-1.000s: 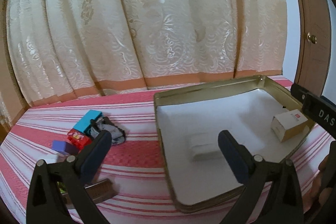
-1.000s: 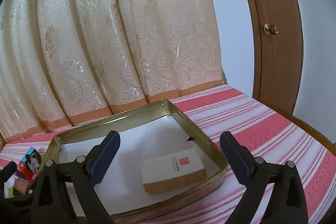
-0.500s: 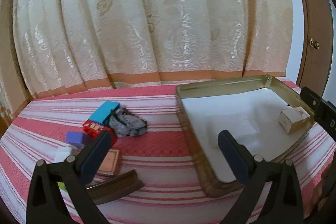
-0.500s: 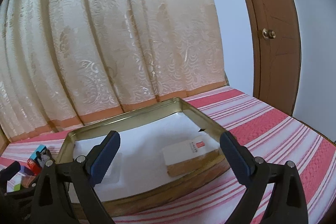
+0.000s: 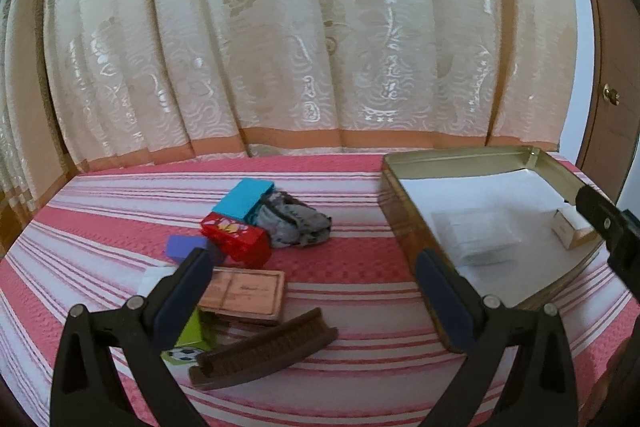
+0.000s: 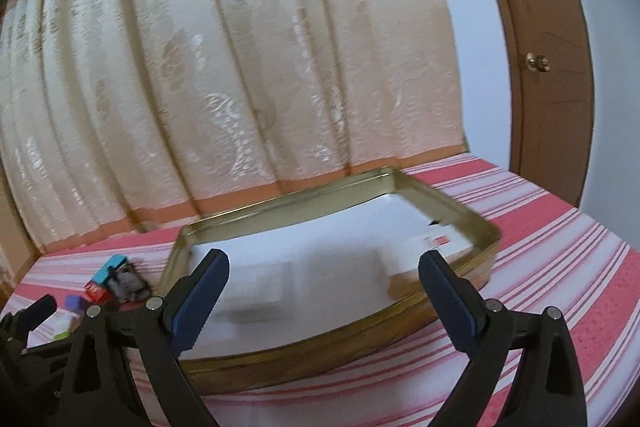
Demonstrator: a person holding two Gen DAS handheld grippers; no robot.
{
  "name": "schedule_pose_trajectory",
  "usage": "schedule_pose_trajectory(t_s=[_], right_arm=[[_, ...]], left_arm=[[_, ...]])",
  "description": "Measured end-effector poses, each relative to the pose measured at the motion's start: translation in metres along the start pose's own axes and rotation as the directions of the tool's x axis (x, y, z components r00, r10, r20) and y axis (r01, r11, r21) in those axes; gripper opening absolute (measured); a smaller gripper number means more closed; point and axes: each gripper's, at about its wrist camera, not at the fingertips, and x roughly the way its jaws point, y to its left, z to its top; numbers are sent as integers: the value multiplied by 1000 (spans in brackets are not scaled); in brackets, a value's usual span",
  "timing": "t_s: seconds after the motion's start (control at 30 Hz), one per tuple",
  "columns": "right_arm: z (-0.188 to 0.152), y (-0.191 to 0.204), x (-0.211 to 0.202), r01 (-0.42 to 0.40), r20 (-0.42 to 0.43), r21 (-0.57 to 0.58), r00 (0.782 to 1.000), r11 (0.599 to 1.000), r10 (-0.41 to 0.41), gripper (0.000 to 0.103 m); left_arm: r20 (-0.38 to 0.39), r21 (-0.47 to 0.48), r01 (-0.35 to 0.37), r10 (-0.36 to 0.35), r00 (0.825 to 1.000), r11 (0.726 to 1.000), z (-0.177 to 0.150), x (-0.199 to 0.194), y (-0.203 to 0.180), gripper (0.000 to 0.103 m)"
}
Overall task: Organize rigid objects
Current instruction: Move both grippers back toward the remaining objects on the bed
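**Swung from the tin toward the pile**

Over the last second, turned leftward: left gripper (image 5: 312,279) no longer centred on the gold tin (image 5: 404,227), now aimed at the clutter beside it. Spread wide, holding nothing. Right gripper (image 6: 322,291) likewise wide and empty, pulled back a little from the tin (image 6: 320,359), with the view blurred by motion. Probably means one placement done and the next pickup being chosen.

In the tin: smooth white lining, a small cream box (image 5: 568,231) with a tan side near the far right wall, and a flat pale packet (image 5: 476,233) mid-floor. On the ribbed red-and-white striped cover (image 5: 360,267): a teal box (image 5: 242,199), glossy red box (image 5: 236,237), purple block (image 5: 186,247), flat copper-brown case (image 5: 244,293), curved dark wooden brush (image 5: 264,351) with bristles up, green football-print box (image 5: 188,343), and a soft crumpled grey cloth (image 5: 294,221) touching the teal box.
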Motion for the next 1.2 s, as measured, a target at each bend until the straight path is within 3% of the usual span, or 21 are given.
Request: schedule_pose_trajectory(t_s=[0.6,1.03,1.2], right_arm=[[-27,91,-10,-147,-68,-109,988,983,140,97],[-48,145,1,-247,-249,-189,948,950,197,97],[-53,160,-2,-269,-259,-242,944,932,205,98]], left_arm=[[-33,-70,-54,52,998,996,-9,0,65,103],[-90,-160,-193,181,979,968,-15,9,161,103],[-114,-211,-210,189,975,955,-16,12,184,103]])
